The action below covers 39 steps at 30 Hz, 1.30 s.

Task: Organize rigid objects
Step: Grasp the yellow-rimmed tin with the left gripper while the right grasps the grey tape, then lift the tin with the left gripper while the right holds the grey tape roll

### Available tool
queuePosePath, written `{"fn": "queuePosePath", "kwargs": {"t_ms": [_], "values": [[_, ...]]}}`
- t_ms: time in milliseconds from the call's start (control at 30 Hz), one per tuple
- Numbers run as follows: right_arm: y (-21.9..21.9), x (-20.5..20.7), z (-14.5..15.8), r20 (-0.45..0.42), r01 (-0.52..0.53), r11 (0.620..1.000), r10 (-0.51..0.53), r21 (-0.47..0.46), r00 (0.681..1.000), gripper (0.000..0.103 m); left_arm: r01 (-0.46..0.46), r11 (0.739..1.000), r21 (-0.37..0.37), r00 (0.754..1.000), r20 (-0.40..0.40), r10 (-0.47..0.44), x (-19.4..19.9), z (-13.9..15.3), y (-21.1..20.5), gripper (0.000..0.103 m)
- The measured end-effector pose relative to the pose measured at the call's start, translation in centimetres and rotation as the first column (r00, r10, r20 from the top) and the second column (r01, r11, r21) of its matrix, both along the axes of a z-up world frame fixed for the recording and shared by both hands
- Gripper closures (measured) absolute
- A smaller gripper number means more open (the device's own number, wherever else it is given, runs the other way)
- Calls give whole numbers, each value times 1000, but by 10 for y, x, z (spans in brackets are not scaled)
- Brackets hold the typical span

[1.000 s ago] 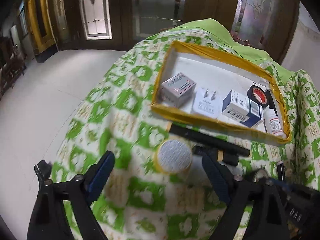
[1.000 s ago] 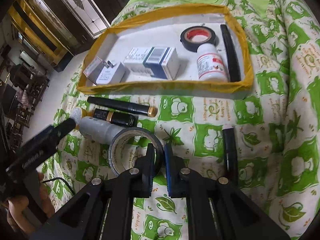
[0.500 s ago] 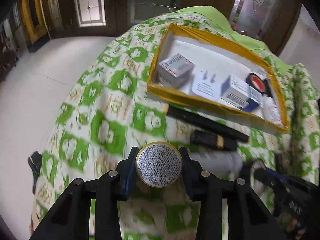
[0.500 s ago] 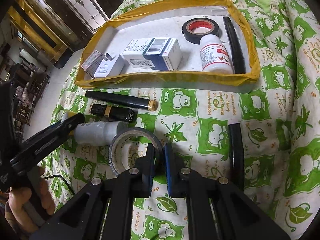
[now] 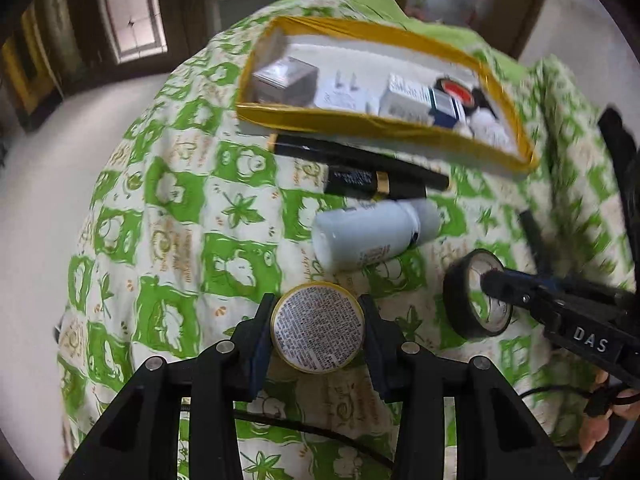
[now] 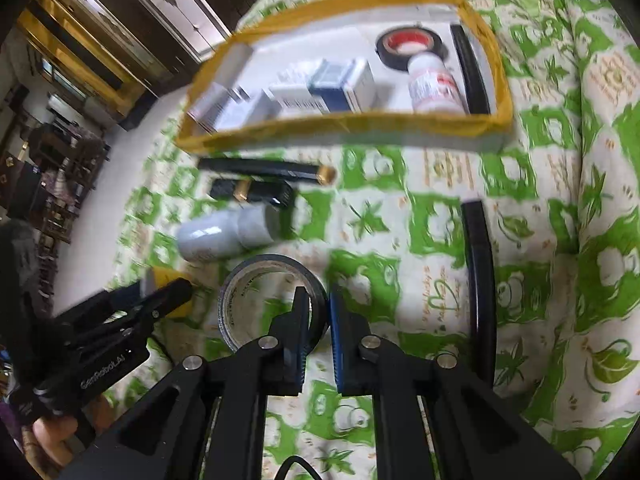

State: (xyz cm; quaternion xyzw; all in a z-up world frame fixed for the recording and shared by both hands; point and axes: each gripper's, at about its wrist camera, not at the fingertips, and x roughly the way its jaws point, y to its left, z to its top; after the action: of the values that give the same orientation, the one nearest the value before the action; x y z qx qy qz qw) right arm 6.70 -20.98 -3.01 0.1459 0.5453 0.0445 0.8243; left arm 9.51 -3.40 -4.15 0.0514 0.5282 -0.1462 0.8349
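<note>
Jaws of left gripper point(image 5: 317, 332) closed on yellow-rimmed round tin point(image 5: 317, 328), raised above green-patterned cloth point(image 5: 180, 208), near white bottle point(image 5: 372, 236). Right gripper point(image 6: 319, 312) pinched wall of grey tape roll point(image 6: 272, 300), below yellow-edged tray point(image 6: 344, 126).

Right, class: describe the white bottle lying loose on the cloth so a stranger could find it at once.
Start at the yellow-rimmed tray on the green patterned cloth. In front of it lie a long black pen, then a short black tube, then the white bottle on its side: the only pale, fat item there.
</note>
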Motion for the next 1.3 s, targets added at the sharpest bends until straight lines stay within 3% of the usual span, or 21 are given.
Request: {"fn": "queuePosePath", "kwargs": {"t_ms": [100, 333, 467, 667, 833, 1300], "values": [[1, 0, -9, -7, 2, 1000, -2, -14, 1000, 93, 19, 998, 57, 1000, -4, -19, -1, -6, -9, 57], [-2, -3, -7, -6, 19, 1000, -18, 11, 1000, 93, -1, 998, 58, 1000, 27, -1, -5, -1, -4, 54], [-3, -7, -6, -16, 9, 1000, -9, -7, 1000, 93, -6, 997, 79, 1000, 31, 3, -4, -3, -3, 61], [7, -9, -6, -8, -21, 998, 20, -64, 1000, 93, -6, 993, 115, 996, 92, -5, -7, 2, -9, 61], [15, -10, -6, -2, -42, 994, 43, -103, 999, 94, -3, 994, 108, 992, 125, -11, -8, 8, -9, 61], [13, -18, 1, 49, -28, 996, 32, -85, 998, 94, -4, 995, 97, 979, 204, -16, -13, 21, -9, 61]]}}
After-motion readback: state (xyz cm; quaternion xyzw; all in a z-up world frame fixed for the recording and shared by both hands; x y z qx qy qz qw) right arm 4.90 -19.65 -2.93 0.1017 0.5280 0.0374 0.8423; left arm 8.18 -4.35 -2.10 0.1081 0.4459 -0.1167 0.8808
